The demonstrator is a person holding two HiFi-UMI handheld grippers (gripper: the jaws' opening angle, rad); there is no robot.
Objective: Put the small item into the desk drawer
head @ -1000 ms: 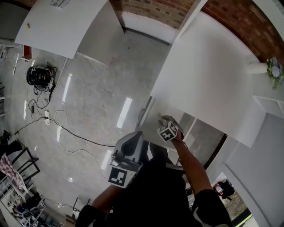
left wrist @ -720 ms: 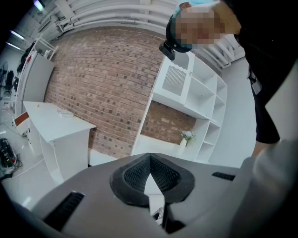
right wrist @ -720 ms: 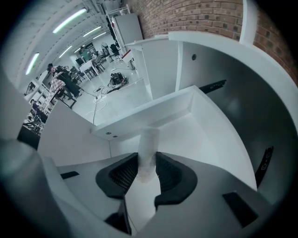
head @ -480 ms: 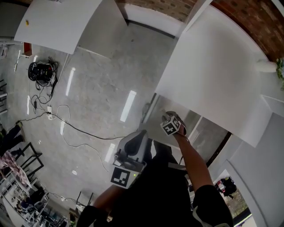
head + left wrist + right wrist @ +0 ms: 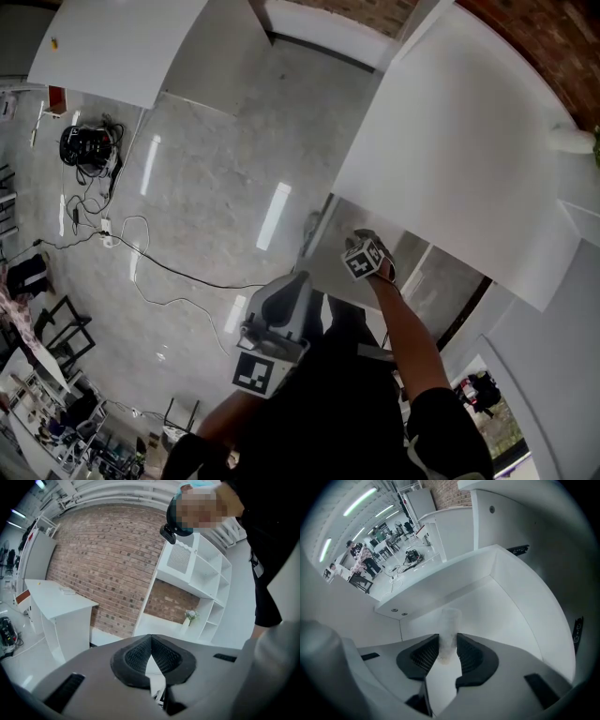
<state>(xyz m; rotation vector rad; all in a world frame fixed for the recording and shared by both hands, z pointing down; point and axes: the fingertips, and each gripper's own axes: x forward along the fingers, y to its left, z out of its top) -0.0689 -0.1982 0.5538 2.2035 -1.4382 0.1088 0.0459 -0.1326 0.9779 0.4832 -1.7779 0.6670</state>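
Frosted small item [image 5: 449,632], matt drawer [image 5: 506,613], glossy floor [image 5: 216,169]

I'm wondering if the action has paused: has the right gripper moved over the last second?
No, not noticeably. The right gripper, holding the small item, keeps its spot over the open drawer beside the desk edge; only the camera drifted.

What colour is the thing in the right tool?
The small item is frosted white; right gripper view shows it best.

The open drawer [image 5: 506,611] has a bare white floor, reachable from above. Its front wall [image 5: 436,590] and side wall [image 5: 543,616] hem it in; the desk [image 5: 459,141] covers its rear.
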